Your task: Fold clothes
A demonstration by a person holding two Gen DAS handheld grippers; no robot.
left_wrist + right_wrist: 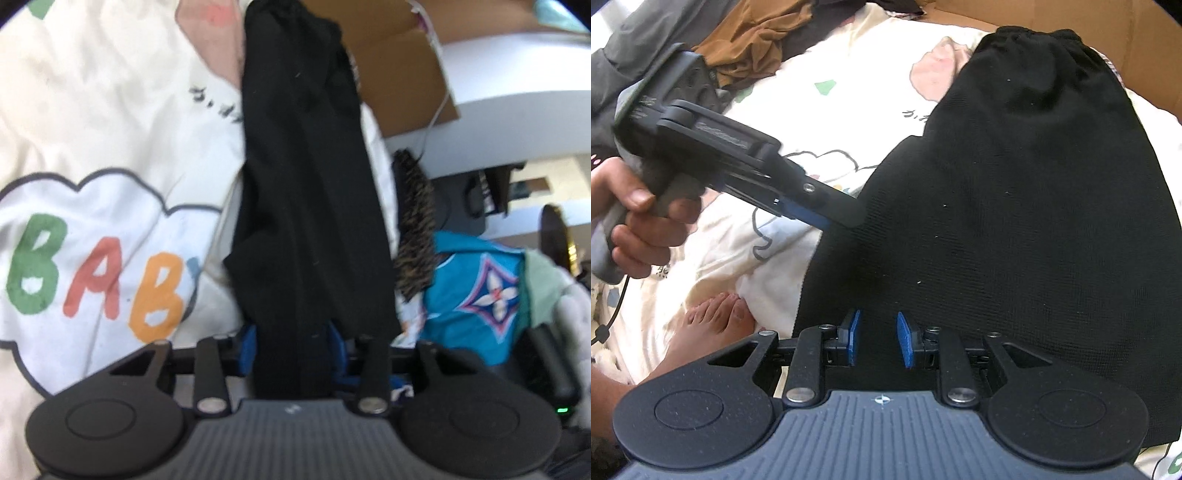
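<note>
A black garment [303, 184] lies lengthwise on a cream printed sheet [92, 110]. In the left wrist view it runs from the top of the picture down into my left gripper [293, 343], which is shut on its near end, with fabric filling the gap between the blue pads [249, 343]. In the right wrist view the same black garment [1015, 203] spreads wide across the sheet [849, 103]. My left gripper [846, 218], held by a hand [639, 221], meets the garment's left edge. My right gripper [879, 338] hovers over the near part, its blue pads [855, 336] apart with nothing pinched.
A cardboard box [399, 66] borders the far side of the sheet. A teal patterned garment [472, 295] and a speckled brown item [417, 229] lie to the right. Brown clothing [757, 40] and grey clothing [639, 29] are piled at the far left. A bare foot [709, 325] rests on the sheet.
</note>
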